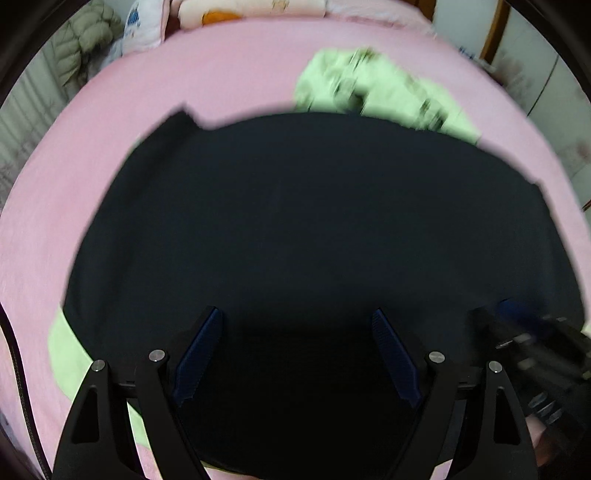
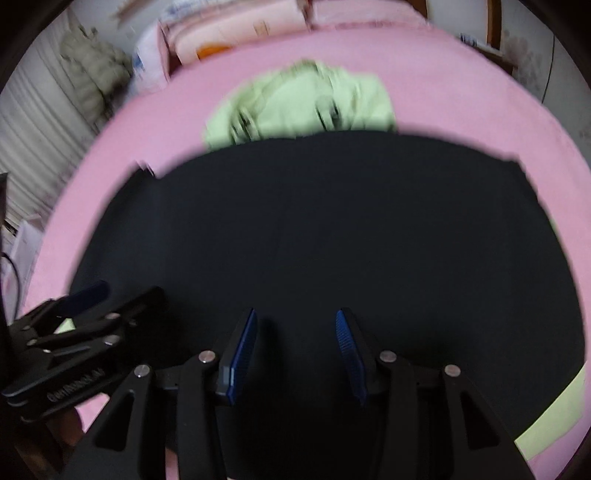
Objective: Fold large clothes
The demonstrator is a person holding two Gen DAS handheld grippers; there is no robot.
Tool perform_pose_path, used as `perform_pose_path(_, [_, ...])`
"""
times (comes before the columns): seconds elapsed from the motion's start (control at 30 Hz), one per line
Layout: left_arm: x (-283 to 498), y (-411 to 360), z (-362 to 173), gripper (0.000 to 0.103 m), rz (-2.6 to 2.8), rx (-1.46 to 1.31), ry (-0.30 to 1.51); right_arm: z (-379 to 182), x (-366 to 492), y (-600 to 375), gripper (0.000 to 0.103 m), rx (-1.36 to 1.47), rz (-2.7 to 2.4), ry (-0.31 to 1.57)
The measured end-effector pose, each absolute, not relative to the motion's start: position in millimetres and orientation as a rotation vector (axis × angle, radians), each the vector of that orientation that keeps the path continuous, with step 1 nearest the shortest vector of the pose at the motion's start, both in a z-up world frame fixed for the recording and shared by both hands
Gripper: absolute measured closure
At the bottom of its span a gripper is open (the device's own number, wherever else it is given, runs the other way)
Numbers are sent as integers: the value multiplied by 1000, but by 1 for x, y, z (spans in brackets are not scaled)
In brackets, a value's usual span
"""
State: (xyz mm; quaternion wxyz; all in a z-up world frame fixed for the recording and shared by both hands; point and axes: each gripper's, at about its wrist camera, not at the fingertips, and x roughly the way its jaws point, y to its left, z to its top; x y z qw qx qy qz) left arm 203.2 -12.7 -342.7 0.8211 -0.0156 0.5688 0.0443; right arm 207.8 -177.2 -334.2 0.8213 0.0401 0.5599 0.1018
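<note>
A large dark navy garment [image 1: 295, 206] [image 2: 314, 229] lies spread flat on the pink bed sheet [image 1: 110, 110] [image 2: 461, 85]. My left gripper [image 1: 295, 317] hovers over its near part, jaws wide open with only the flat cloth beneath them. My right gripper [image 2: 295, 317] is beside it over the same near part, jaws half apart and open, pinching nothing. Each gripper shows in the other's view: the right one [image 1: 517, 332] at the lower right, the left one [image 2: 85, 306] at the lower left. Both views are blurred.
A crumpled light green garment [image 1: 376, 88] [image 2: 303, 107] lies just beyond the dark one. A light green strip [image 1: 70, 354] [image 2: 546, 417] shows beside the dark cloth's near corners. Pillows [image 1: 251, 11] lie at the bed's far end and a padded jacket [image 1: 85, 44] hangs at the left.
</note>
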Motion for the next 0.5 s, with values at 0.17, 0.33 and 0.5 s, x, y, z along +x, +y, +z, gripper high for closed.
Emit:
perform_pose_path(0.17, [191, 4, -343, 21, 108, 53, 1173, -333, 191, -204, 63, 39, 165, 1173])
perform_pose_path(0.33, [182, 39, -337, 20, 205, 102, 1160, -327, 176, -239, 63, -9, 80, 1167])
perform_pose_path(0.5, [165, 59, -341, 19, 246, 131, 1148, -321, 156, -292, 64, -18, -49, 1161])
